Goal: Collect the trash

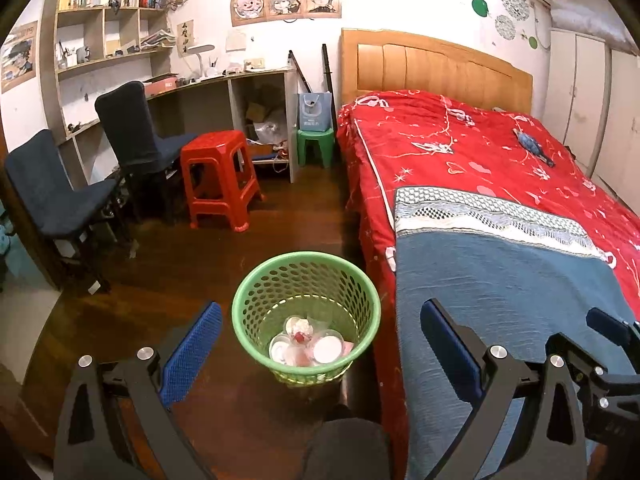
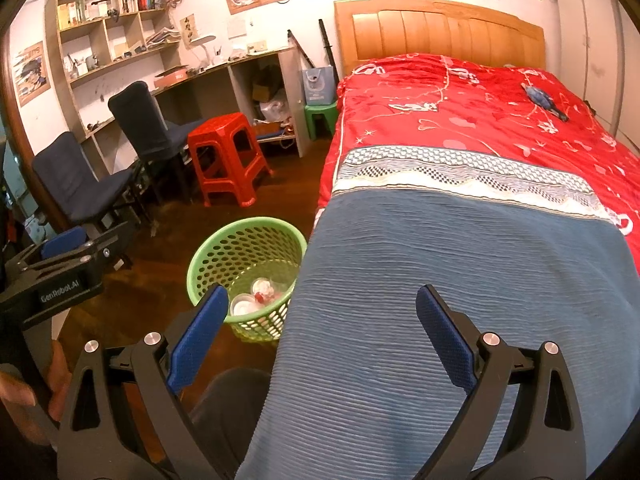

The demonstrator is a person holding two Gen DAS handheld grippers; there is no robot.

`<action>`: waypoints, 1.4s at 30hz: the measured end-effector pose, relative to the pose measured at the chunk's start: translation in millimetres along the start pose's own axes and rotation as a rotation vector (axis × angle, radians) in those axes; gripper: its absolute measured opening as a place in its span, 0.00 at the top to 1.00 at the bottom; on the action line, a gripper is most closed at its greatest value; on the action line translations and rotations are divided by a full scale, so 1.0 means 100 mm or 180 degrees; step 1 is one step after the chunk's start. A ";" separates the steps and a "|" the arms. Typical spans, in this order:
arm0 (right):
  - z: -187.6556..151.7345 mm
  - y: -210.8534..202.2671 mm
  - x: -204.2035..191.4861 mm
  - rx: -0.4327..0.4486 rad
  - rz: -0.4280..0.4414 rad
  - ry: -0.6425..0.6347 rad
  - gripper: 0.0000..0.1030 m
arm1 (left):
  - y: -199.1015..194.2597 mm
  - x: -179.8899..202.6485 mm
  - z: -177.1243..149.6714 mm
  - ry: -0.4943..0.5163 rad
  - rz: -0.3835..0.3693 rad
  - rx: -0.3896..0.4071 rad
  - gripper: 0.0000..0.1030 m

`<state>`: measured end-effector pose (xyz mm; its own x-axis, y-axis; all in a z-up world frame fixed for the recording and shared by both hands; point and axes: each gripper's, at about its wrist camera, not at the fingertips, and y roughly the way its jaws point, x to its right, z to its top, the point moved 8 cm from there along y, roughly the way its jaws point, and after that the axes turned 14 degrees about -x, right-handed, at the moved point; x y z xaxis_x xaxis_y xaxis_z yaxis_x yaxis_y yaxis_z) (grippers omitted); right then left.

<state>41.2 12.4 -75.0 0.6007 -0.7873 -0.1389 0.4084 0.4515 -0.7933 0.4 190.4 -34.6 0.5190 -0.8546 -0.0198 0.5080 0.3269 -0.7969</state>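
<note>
Left wrist view shows the left gripper (image 1: 320, 344) spread wide and empty, its blue pads (image 1: 192, 354) framing the green basket (image 1: 256, 300) that stands on the dark wood floor (image 1: 180, 264) just beside the bed (image 1: 480, 152). Inside the basket lie the collected pieces of trash (image 1: 310, 344), pale round lids or cups with something red among them. The right gripper (image 2: 320, 340) is likewise parted and holding nothing, hovering above the blue blanket (image 2: 440, 280). The one loose item in sight is a small blue-grey object (image 1: 534, 146) far up the red bedspread (image 1: 460, 140); what it is cannot be told. If it is trash, the sensible approach is a reach with the right gripper, jaws kept wide until they straddle it.
</note>
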 end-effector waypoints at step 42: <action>-0.02 0.01 0.05 -0.0028 -0.0020 0.0040 0.09 | 0.04 0.08 -0.03 0.0037 0.0069 0.0025 0.07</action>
<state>42.8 8.0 -77.8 0.5894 -0.7954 -0.1411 0.4061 0.4428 -0.7994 4.3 184.2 -39.7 0.5219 -0.8519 -0.0441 0.5021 0.3485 -0.7914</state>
